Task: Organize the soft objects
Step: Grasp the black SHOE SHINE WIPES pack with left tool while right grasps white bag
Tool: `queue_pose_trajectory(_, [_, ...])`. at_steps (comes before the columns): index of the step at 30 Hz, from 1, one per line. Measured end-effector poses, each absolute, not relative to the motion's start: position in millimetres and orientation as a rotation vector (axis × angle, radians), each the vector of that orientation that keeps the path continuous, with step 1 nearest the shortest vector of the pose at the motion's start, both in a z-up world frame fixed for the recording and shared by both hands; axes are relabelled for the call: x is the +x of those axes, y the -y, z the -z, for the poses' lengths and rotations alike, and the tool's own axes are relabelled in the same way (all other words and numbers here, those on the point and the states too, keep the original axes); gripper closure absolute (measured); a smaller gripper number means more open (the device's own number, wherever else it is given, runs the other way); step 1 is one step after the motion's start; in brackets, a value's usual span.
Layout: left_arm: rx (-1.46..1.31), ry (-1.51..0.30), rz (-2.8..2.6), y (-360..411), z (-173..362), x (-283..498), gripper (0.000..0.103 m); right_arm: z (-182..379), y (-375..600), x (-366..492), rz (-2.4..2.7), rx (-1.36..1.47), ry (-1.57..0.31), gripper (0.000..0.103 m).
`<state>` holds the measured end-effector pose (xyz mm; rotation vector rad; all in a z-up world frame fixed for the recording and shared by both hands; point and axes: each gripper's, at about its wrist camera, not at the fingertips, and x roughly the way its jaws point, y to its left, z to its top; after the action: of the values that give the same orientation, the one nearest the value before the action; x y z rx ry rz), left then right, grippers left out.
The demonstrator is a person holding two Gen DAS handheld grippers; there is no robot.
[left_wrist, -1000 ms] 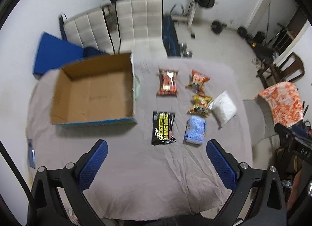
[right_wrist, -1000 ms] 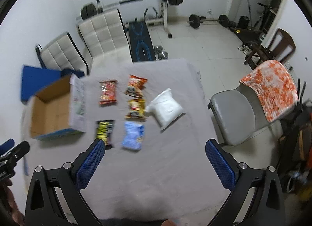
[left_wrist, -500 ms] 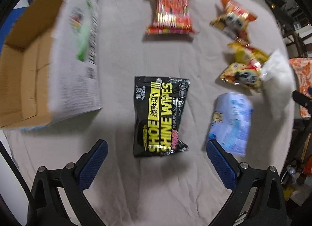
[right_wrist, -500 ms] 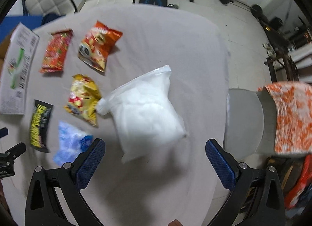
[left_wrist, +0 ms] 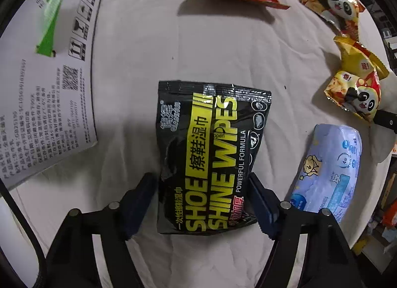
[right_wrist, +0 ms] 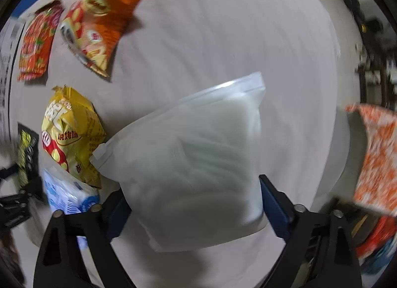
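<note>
My left gripper (left_wrist: 202, 201) is down on the table with its blue pads against both sides of a black and yellow shoe shine wipes pack (left_wrist: 208, 154). My right gripper (right_wrist: 192, 209) has closed on the lower end of a white zip bag (right_wrist: 198, 163), one pad at each side. A pale blue wipes pack (left_wrist: 330, 171) lies right of the black pack and shows in the right wrist view (right_wrist: 67, 193). A yellow snack bag (right_wrist: 69, 134), an orange snack bag (right_wrist: 99, 22) and a red snack bag (right_wrist: 37, 42) lie further back.
A cardboard box with a white printed side (left_wrist: 44, 74) stands left of the black pack. A grey cloth (left_wrist: 139, 47) covers the table. An orange patterned cloth (right_wrist: 374, 159) hangs on a chair off the table's right edge.
Both grippers dropped from high above the table down onto it. The left closed in on the black wipes pack, the right on the white zip bag.
</note>
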<state>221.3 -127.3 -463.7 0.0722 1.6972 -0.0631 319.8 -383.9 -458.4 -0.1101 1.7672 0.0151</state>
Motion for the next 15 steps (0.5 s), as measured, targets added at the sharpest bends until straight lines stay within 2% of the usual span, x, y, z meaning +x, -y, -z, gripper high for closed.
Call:
queue_pose_trajectory(1, [0.080, -1.682, 0.067, 128.6, 464.8, 222.1, 0.044, 458.8, 385.9, 316.2, 0.006, -0.090, -1.769, 0.017])
queue_pose_trajectory(4, [0.076, -1.662, 0.074, 126.3, 452.8, 224.2, 0.048, 460.9, 392.5, 301.6, 0.057, -0.023, -1.809, 0.021])
queue_pose_trajectory(11, [0.078, -1.677, 0.048, 118.8, 462.0, 187.7, 0.048, 474.2, 394.5, 217.7, 0.093, 0.143, -1.894, 0.022])
queue_pose_trajectory(15, [0.058, -1.667, 0.045, 117.1, 470.6, 164.7, 0.044, 481.5, 393.5, 176.4, 0.118, 0.210, -1.895, 0.018])
